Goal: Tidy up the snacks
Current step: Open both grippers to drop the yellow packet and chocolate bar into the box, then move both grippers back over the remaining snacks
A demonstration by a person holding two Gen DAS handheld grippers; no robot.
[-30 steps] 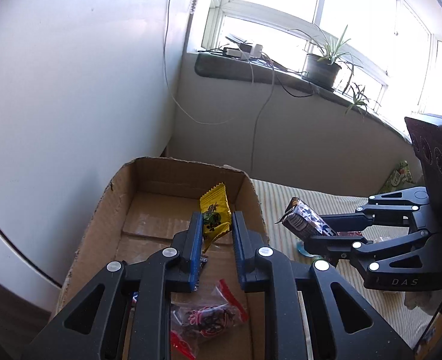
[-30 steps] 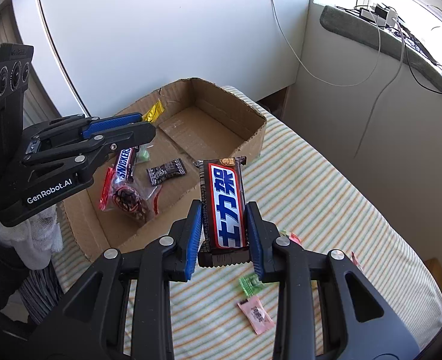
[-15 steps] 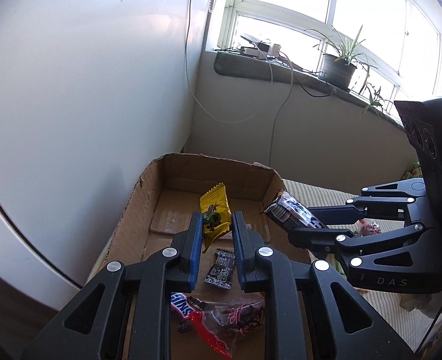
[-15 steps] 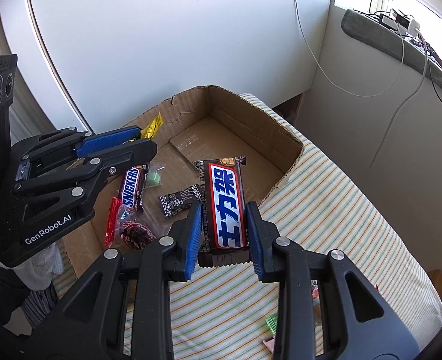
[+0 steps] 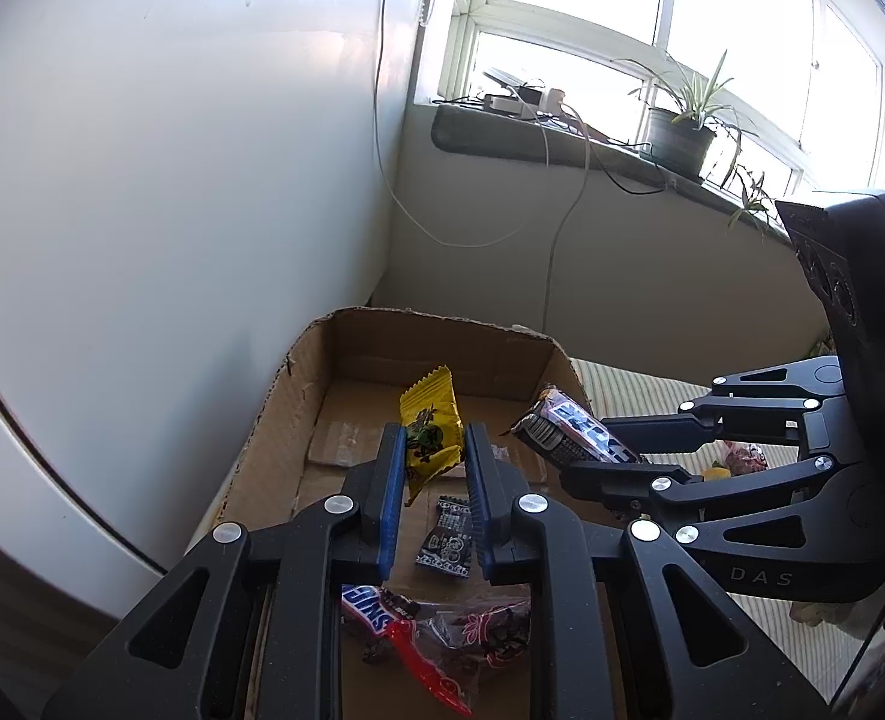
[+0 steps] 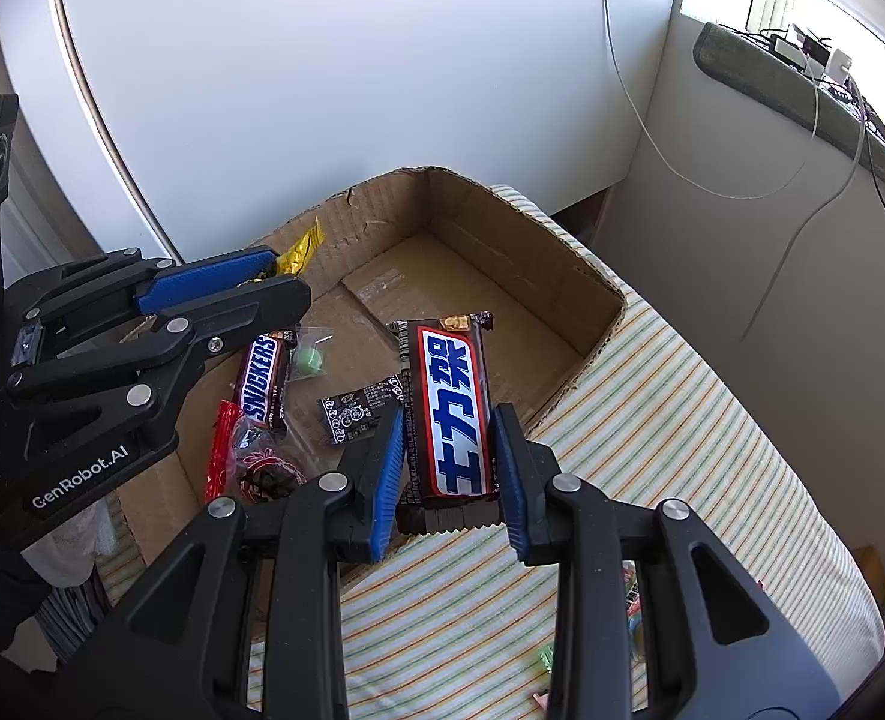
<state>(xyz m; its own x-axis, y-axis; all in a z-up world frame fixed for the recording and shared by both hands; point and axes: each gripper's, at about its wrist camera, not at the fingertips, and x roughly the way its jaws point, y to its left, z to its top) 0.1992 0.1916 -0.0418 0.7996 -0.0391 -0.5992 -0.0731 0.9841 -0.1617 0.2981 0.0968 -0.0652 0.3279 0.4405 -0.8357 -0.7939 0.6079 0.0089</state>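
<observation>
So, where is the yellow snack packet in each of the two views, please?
Left wrist: the yellow packet is centre frame, pinched in the left gripper.
Right wrist: only its tip shows at upper left, past the left gripper's blue pad.
Shared landmark: the cardboard box, under the packet in both views.

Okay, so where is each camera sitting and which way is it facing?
Left wrist: on the left hand-held gripper, looking down into the cardboard box toward the window; it grips a yellow packet.
Right wrist: on the right hand-held gripper, looking down at the box's edge; it grips a chocolate bar.
Shared: the box, each other's gripper.
</observation>
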